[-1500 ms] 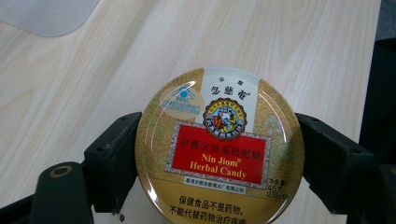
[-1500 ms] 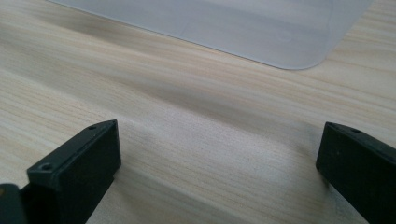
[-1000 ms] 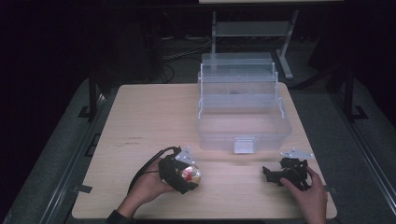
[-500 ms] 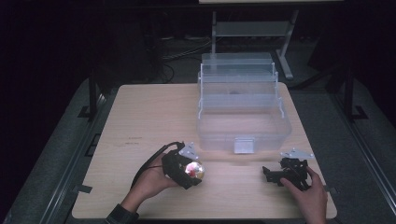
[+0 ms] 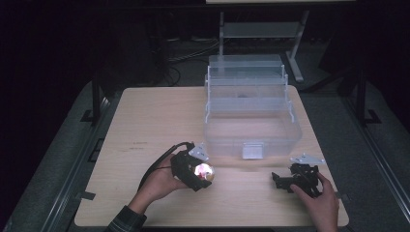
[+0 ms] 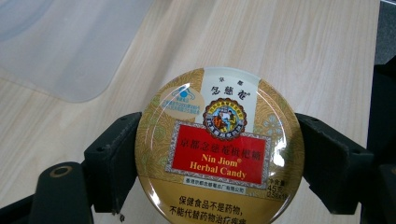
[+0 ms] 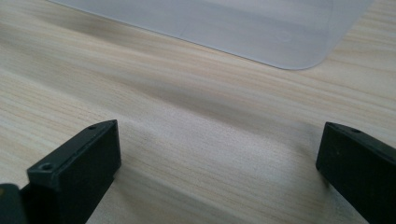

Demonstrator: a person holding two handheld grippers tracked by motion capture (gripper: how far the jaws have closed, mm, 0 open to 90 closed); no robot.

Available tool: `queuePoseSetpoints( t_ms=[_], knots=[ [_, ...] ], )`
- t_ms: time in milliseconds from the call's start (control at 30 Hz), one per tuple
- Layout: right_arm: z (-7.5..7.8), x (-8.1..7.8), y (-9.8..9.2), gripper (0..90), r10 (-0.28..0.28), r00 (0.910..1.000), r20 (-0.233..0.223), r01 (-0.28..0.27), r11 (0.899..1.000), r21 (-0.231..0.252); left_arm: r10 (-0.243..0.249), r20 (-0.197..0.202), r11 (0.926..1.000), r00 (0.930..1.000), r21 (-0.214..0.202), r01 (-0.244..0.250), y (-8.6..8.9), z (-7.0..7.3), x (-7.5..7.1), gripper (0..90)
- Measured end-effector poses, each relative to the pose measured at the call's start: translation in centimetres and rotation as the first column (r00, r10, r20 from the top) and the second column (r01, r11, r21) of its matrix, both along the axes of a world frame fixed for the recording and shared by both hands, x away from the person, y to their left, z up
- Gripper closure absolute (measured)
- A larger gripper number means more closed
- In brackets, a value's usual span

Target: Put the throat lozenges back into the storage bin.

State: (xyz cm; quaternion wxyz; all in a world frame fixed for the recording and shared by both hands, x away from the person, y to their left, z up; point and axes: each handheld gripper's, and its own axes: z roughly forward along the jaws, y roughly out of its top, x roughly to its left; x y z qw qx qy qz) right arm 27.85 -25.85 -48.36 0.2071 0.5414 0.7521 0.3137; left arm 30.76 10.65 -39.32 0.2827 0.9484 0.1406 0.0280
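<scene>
We've got the left gripper [image 6: 219, 154] clamped on the candy tin [image 6: 219, 144] | right gripper [image 7: 219, 154] spread wide over the table [image 7: 196, 121] | clear box [image 5: 251, 121] just beyond.

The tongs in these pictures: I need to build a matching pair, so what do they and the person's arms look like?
Both tongs, left and right, are black with blocky square-ended jaws bearing small screw holes. Each carries a grey three-cornered plate; a black cable trails from the left. A dark patterned sleeve covers the left arm.

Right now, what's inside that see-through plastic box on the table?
The clear box looks empty in its big lower tub. One small dark spot sits in an upper tray; I can't tell what it is. The candy tin is outside, clamped in the left gripper.
</scene>
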Motion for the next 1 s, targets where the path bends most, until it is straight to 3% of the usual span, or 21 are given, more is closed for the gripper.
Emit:
queuePoseSetpoints(
  t_ms=[767,833,867,1000],
  knots=[
    [0.0,0.0,0.0,0.0,0.001,1.0000,0.000,-0.001,1.000,0.001,-0.020,0.007,0.9998,0.9998,-0.004,0.020,-1.2,1.7,1.3,19.8],
    [0.0,0.0,0.0,0.0,0.000,1.0000,-0.001,0.000,1.000,0.002,-0.009,0.003,0.9996,1.0000,-0.026,0.009,-1.4,1.8,1.4,19.8],
    [0.0,0.0,0.0,0.0,0.001,1.0000,0.000,-0.001,1.000,0.001,-0.022,0.003,0.9997,0.9998,-0.010,0.022,-1.3,2.0,1.5,19.8],
    [0.0,0.0,0.0,0.0,0.000,1.0000,-0.001,0.000,1.000,0.002,-0.027,0.006,0.9996,0.9996,-0.008,0.027,-1.6,2.3,1.7,19.8]
  ],
)
